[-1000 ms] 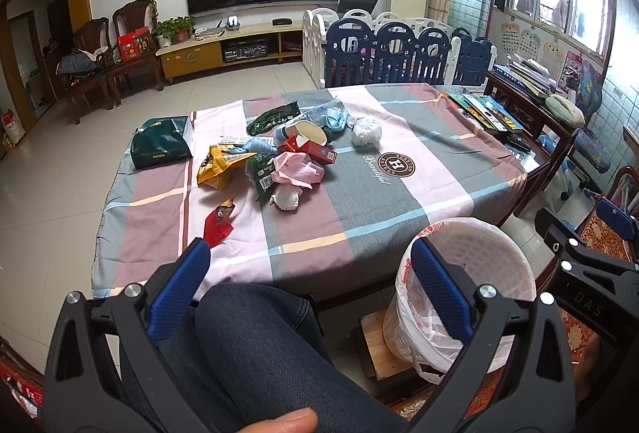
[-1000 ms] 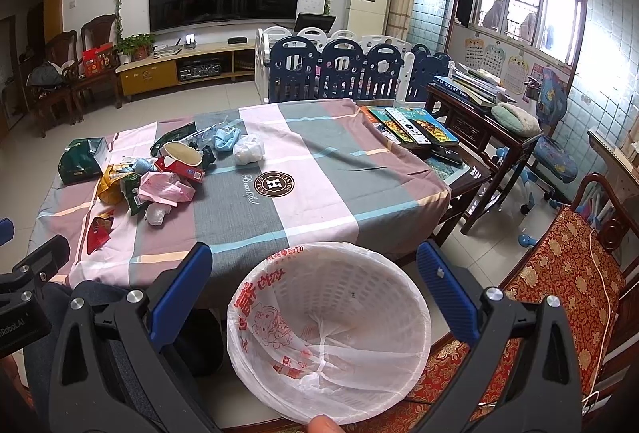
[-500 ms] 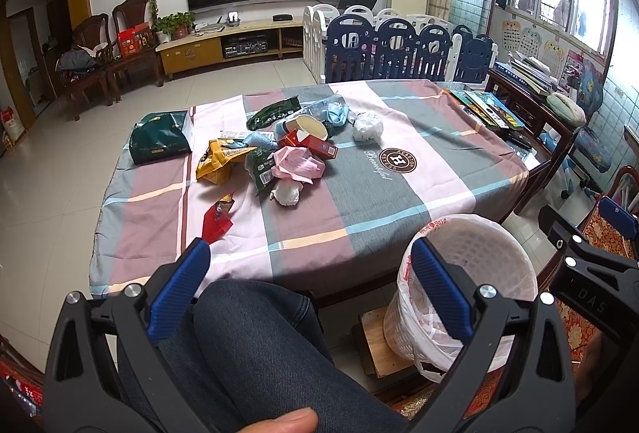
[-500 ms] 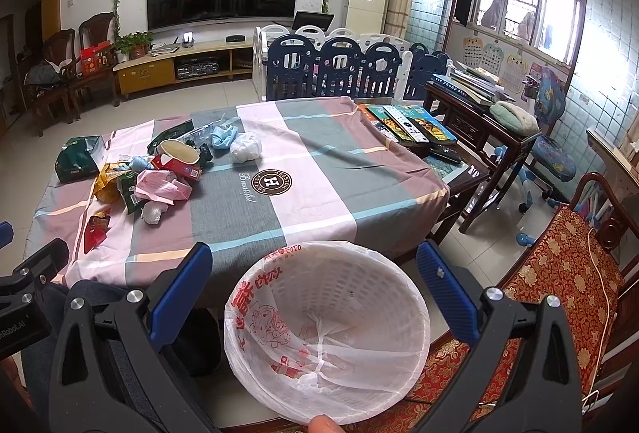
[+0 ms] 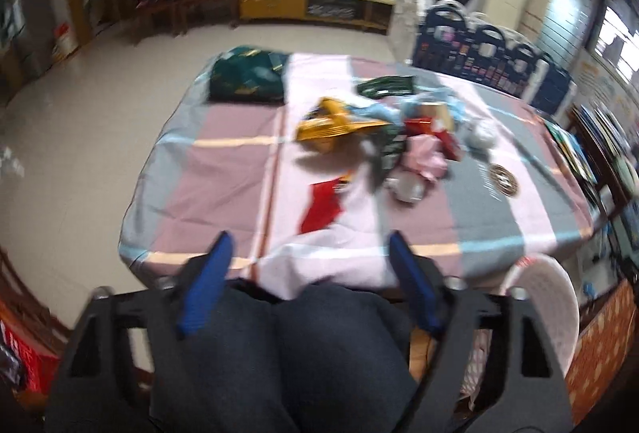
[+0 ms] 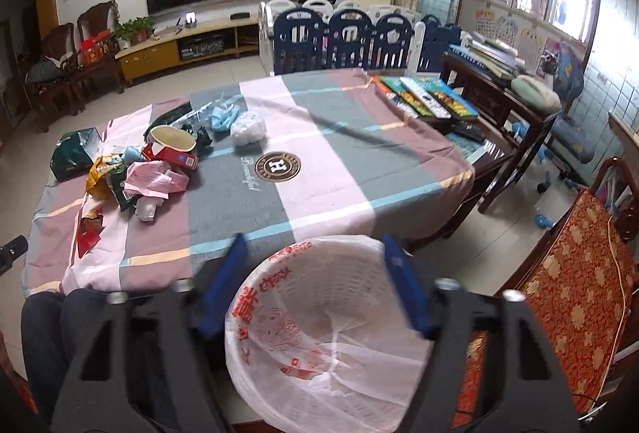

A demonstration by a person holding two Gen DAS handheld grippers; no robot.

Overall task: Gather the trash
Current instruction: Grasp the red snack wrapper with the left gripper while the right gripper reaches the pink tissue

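Trash [image 6: 151, 169] heaped far left on desk [image 6: 319, 193]: wrappers, tissue, paper cup. Light, soft, crushable; best pinched at crumpled edges. Left tongs [image 5: 307, 253] and right tongs [image 6: 313, 261] closing, nothing between. Bin [image 6: 327, 333] near.

Your left wrist view was smeared by motion: the litter pile [image 5: 383, 141] blurred together, perhaps wrappers. Your knees [image 5: 279, 353] hid the table's near edge, and the bin [image 5: 555, 297] ran behind the gripper frame.
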